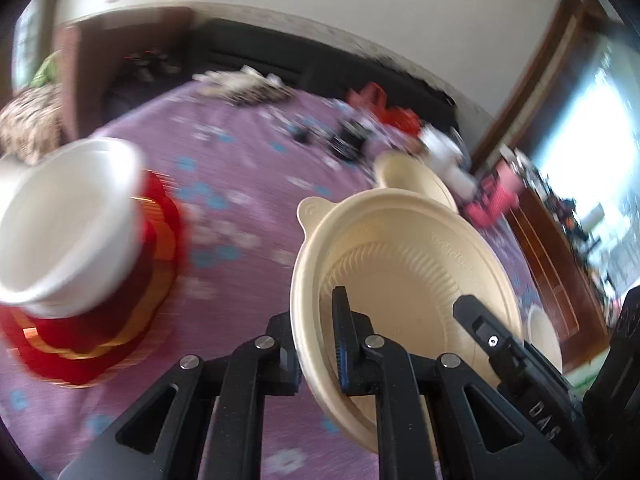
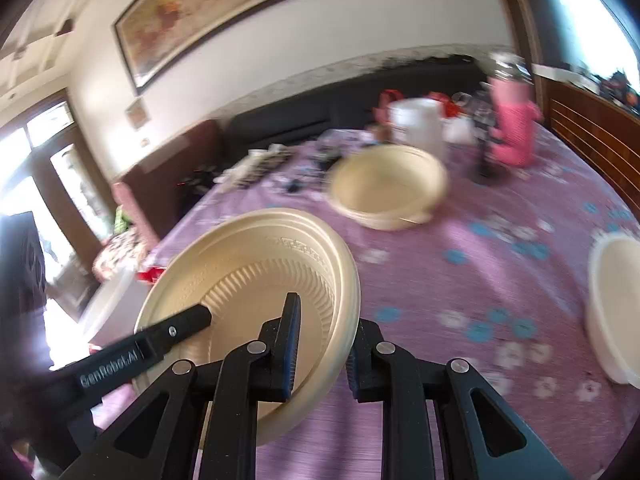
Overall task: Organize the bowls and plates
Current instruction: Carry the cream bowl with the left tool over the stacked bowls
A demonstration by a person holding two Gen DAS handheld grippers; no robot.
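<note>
A cream ribbed bowl [image 1: 400, 248] [image 2: 248, 256] hangs tilted above the purple flowered tablecloth [image 2: 460, 280]. My left gripper [image 1: 316, 320] is shut on its left rim. My right gripper [image 2: 326, 320] is shut on the opposite rim, one finger inside the bowl and one outside. In each wrist view, a finger of the other gripper shows inside the bowl. A second cream bowl [image 1: 412, 176] [image 2: 388, 184] rests on the table further back. A white bowl [image 1: 68, 220] sits on stacked red plates [image 1: 120, 328] at the left. Another white bowl [image 2: 616, 308] lies at the right edge.
Clutter lines the far side of the table: a white container [image 2: 416, 120], a pink object [image 2: 514, 128], red items [image 1: 384, 108] and small dark things. A dark sofa [image 1: 280, 56] stands behind the table, with a wooden panel [image 2: 592, 128] to the right.
</note>
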